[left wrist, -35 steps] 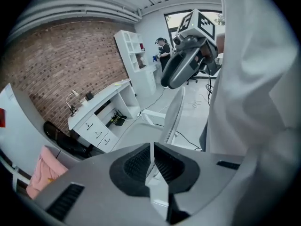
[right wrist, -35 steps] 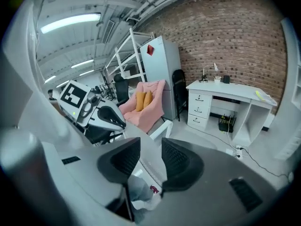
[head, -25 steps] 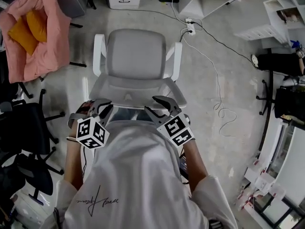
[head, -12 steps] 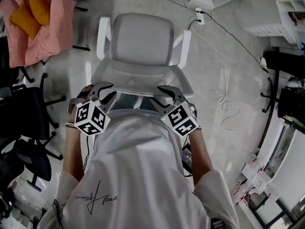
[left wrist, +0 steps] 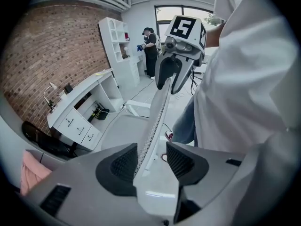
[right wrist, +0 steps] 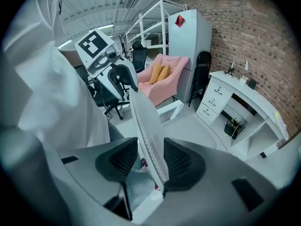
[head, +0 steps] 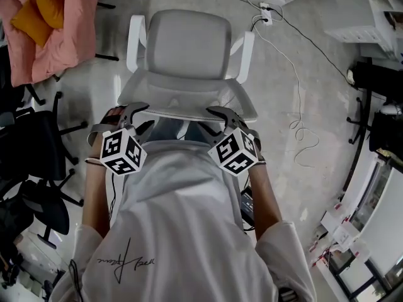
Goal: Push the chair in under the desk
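The white office chair (head: 182, 43) stands in front of me, seat facing away. Its mesh backrest (head: 186, 102) has the top edge nearest me. My left gripper (head: 142, 117) straddles that edge at the left. Its jaws have just been opening, and the thin edge (left wrist: 157, 112) runs between the pads with a gap on one side. At the right end of the edge my right gripper (head: 217, 121) is open too, with the backrest (right wrist: 148, 126) between its pads (right wrist: 178, 158). The white desk (right wrist: 244, 102) stands beyond the chair, by the brick wall.
A pink armchair with orange cushions (head: 44, 24) is at the far left, and a black office chair (head: 38, 162) stands left of me. A power strip (head: 264, 14) and a loose cable (head: 296, 124) lie on the floor to the right. White drawers (left wrist: 77, 126) stand by the desk.
The left jaws have spread apart around the backrest edge. The chair now sits higher in the head view, its seat further from me. The right jaws look unchanged.
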A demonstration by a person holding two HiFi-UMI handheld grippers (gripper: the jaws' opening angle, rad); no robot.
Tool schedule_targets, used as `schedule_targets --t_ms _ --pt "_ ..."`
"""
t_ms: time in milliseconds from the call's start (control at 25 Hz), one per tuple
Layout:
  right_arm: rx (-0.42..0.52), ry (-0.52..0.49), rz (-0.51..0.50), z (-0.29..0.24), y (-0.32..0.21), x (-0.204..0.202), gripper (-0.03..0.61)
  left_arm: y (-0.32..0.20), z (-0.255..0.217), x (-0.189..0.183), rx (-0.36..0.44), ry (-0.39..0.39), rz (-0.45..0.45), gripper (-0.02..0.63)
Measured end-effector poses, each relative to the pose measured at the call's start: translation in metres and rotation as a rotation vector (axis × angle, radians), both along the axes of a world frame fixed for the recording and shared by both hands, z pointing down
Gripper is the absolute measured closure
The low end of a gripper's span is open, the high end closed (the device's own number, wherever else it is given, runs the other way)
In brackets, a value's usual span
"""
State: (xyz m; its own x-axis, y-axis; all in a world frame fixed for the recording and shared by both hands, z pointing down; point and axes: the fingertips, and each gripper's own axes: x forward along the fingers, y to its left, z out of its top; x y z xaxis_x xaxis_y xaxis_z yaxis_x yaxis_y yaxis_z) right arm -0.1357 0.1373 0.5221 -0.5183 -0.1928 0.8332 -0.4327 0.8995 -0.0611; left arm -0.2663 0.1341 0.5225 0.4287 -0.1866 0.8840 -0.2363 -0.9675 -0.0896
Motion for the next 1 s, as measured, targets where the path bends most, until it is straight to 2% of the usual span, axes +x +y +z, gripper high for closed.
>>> schedule_targets --t_ms 360,480,1000 --pt "0.006 0.033 -0.016 0.009 0.004 -0.001 0.397 -0.009 0.008 -0.001 0.022 -0.006 -0.020 0.437" --pt "0.007 0.032 -0.010 0.011 0.002 0.001 0.399 -0.011 0.009 -0.001 0.025 0.005 -0.024 0.463" --pt "0.013 0.027 -0.019 0.015 0.000 0.002 0.411 -0.017 0.013 0.000 0.026 0.056 -0.037 0.453"
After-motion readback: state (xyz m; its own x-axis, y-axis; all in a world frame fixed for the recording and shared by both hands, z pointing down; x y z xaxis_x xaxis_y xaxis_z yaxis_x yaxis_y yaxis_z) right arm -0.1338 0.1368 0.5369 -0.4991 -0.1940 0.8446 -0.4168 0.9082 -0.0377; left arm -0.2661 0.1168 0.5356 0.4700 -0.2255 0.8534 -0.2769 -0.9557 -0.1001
